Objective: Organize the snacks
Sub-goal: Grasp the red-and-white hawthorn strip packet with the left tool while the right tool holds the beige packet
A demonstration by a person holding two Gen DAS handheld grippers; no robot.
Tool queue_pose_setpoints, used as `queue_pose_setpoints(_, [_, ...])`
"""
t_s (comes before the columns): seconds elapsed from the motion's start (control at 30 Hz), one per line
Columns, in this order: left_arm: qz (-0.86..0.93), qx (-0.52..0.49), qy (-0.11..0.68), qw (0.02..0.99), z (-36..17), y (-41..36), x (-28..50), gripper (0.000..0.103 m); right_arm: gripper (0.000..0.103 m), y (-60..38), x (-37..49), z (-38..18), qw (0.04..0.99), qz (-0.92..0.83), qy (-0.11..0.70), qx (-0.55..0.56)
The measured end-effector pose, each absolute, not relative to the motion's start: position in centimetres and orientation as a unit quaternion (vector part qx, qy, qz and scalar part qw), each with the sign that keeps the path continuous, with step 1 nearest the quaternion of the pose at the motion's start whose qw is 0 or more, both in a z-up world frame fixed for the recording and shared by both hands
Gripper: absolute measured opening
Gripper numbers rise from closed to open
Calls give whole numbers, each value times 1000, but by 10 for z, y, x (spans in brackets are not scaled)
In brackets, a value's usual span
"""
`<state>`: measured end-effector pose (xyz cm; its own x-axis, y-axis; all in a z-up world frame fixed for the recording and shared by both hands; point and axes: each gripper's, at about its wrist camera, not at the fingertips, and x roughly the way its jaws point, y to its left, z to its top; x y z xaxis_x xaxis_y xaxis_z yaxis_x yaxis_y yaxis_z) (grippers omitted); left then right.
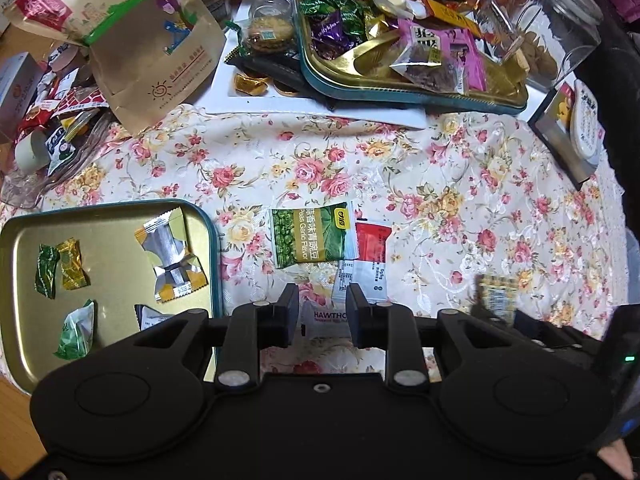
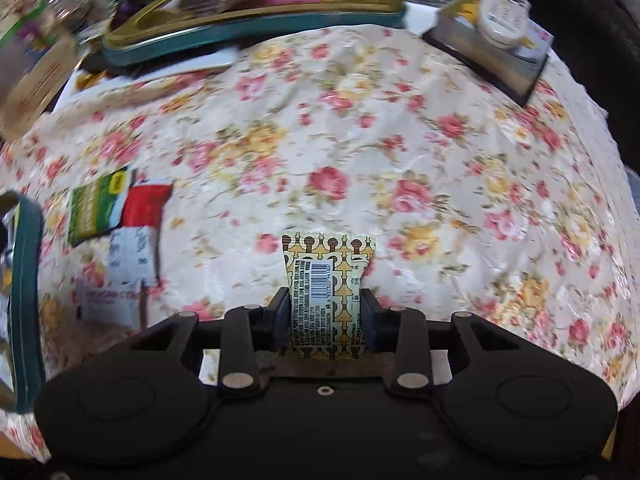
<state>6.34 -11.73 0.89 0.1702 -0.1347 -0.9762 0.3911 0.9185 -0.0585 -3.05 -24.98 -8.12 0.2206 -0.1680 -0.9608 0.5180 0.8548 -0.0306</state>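
Right wrist view showed the right claw (image 2: 326,306) clamped on a yellow packet (image 2: 329,280) above the counter (image 2: 440,160), the left claw (image 1: 322,312) apart and empty, a few candies (image 1: 72,264) in the tin (image 1: 120,208), several packets (image 1: 310,236) still loose.

Left tongs (image 1: 322,312) parted, right tongs (image 2: 326,312) clamped.

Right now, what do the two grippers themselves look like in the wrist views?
Both the left gripper and the right gripper are matte black plastic: a broad body with two round housings, linkage arms with silver pivot pins, and flat rectangular fingers. No cables or markings show.
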Motion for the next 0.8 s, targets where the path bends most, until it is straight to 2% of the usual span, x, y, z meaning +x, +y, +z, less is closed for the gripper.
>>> queue_pose_setpoints(0.1, [-164,105,620,760,-2,-124,69,36,37,-262,-36,-75,764,-239,576,165])
queue_pose_setpoints(0.5, [-65,2,611,789,-37,-120,111,36,37,-284,-54,-39,779,-233,535,229])
queue_pose_setpoints(0.67, [6,50,589,806,-56,-129,128,36,37,-290,-62,-32,781,-231,526,245])
queue_pose_setpoints(0.8, [-3,97,599,795,-73,-139,127,37,37,-291,-68,-27,785,-228,521,247])
